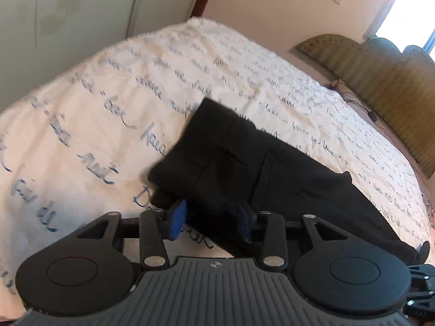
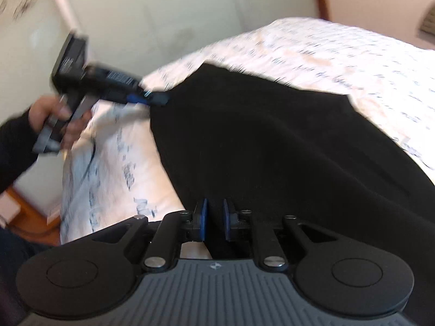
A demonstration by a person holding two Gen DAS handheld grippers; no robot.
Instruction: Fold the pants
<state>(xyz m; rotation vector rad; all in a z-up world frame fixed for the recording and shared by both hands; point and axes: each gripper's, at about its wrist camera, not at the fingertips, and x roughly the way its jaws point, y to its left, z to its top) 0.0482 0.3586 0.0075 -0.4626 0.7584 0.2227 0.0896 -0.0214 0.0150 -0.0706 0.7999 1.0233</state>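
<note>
Black pants (image 1: 244, 163) lie on a white bedspread with blue script (image 1: 95, 122). In the left wrist view my left gripper (image 1: 212, 221) has its blue pads (image 1: 178, 218) around the near edge of the pants, with cloth between them. In the right wrist view the pants (image 2: 272, 141) fill the middle. My right gripper (image 2: 214, 220) is shut on their near edge, pads (image 2: 202, 218) close together with black cloth between. My left gripper (image 2: 160, 99) also shows there, held in a hand, pinching the pants' left edge.
The bedspread (image 2: 353, 54) runs to the bed's left edge. A green padded headboard (image 1: 380, 76) stands at the right. White wardrobe doors (image 1: 81, 13) are behind the bed. Wooden floor (image 2: 30, 212) shows at lower left.
</note>
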